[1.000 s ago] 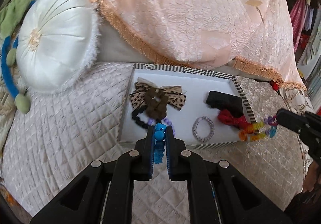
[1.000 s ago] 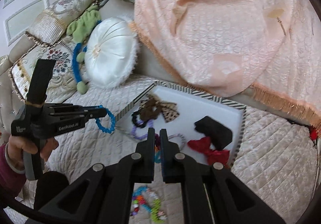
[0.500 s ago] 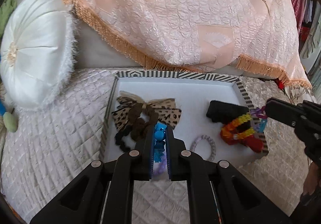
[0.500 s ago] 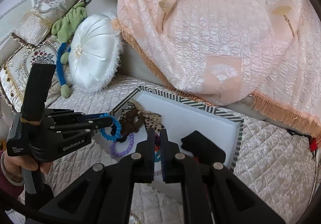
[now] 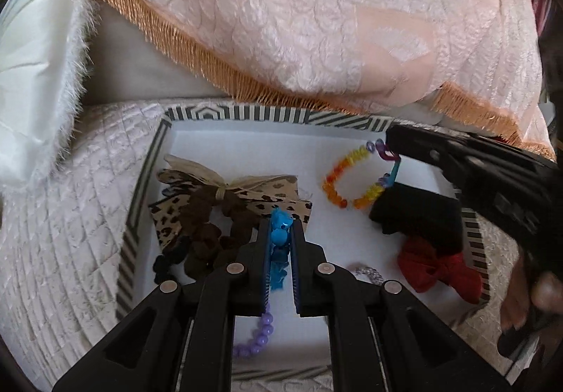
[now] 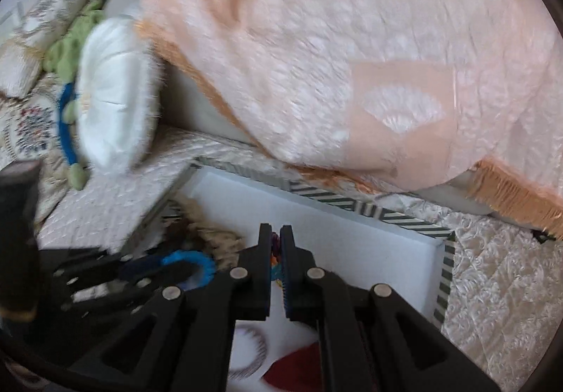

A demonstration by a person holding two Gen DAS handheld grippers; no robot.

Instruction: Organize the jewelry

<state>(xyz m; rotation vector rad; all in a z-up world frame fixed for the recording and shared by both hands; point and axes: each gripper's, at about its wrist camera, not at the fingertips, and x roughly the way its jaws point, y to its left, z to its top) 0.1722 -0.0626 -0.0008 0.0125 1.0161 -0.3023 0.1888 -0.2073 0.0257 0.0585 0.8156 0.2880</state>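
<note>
A white tray with a striped rim (image 5: 246, 116) lies on the quilted sofa seat; it also shows in the right wrist view (image 6: 355, 209). My left gripper (image 5: 281, 221) is shut on a blue bead bracelet (image 5: 279, 233), held over the tray's near left part; the bracelet shows as a blue loop (image 6: 197, 260) in the right wrist view. My right gripper (image 6: 275, 233) is shut on a rainbow bead bracelet (image 5: 346, 181), which hangs over the tray's middle. In the tray lie a leopard bow (image 5: 228, 195), a black pouch (image 5: 418, 216), a red bow (image 5: 440, 269) and a purple bead bracelet (image 5: 255, 339).
A peach fringed throw (image 5: 299, 23) drapes over the sofa back just behind the tray. A white round cushion (image 6: 112, 93) sits at the left. A dark brown scrunchie (image 5: 207, 244) and a silver bangle (image 6: 246, 349) also lie in the tray.
Both grippers have moved forward over the tray. The rainbow bracelet now hangs over the tray's middle, and the blue bracelet is above the leopard bow's edge.
</note>
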